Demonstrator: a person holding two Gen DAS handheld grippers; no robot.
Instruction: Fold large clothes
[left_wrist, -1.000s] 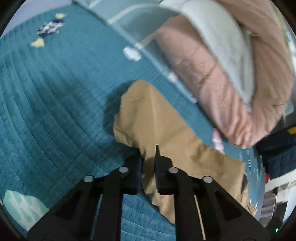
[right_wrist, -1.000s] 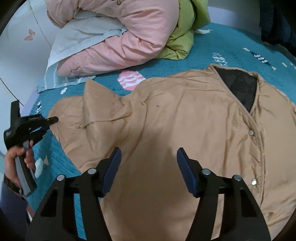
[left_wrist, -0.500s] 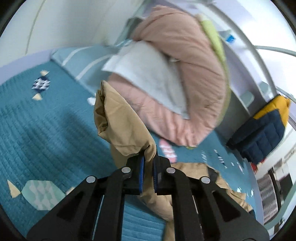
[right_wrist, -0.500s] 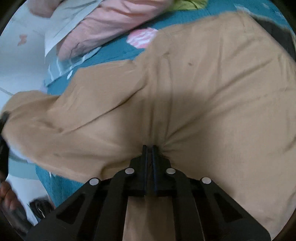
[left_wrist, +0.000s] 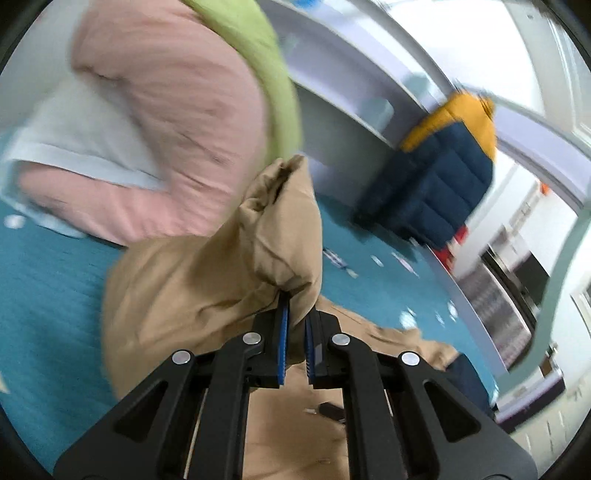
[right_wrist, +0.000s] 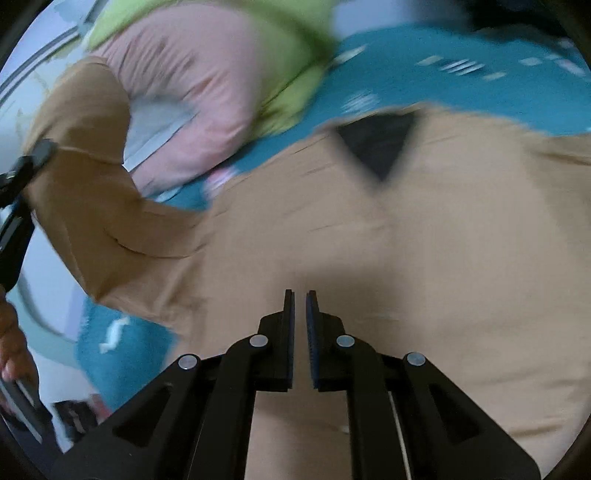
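A large tan jacket (right_wrist: 424, 258) with a black lining at the collar lies on the teal bedspread (right_wrist: 424, 74). My left gripper (left_wrist: 296, 306) is shut on the jacket's sleeve (left_wrist: 266, 236) and holds it lifted above the bed. In the right wrist view the raised sleeve (right_wrist: 85, 155) hangs at the left from the left gripper (right_wrist: 22, 177). My right gripper (right_wrist: 300, 299) is nearly shut over the jacket's body; its jaws stand a narrow gap apart and whether cloth is pinched between them is unclear.
A pile of pink, white and green bedding (left_wrist: 166, 122) lies at the head of the bed. A navy and yellow puffer coat (left_wrist: 443, 173) lies at the bed's far side. The bed's edge and floor show at the lower left of the right wrist view (right_wrist: 55, 369).
The left gripper has lifted the sleeve up off the bed and swung it towards the jacket's body. The right gripper closed on the jacket's body half a second ago and now shows a slight gap.
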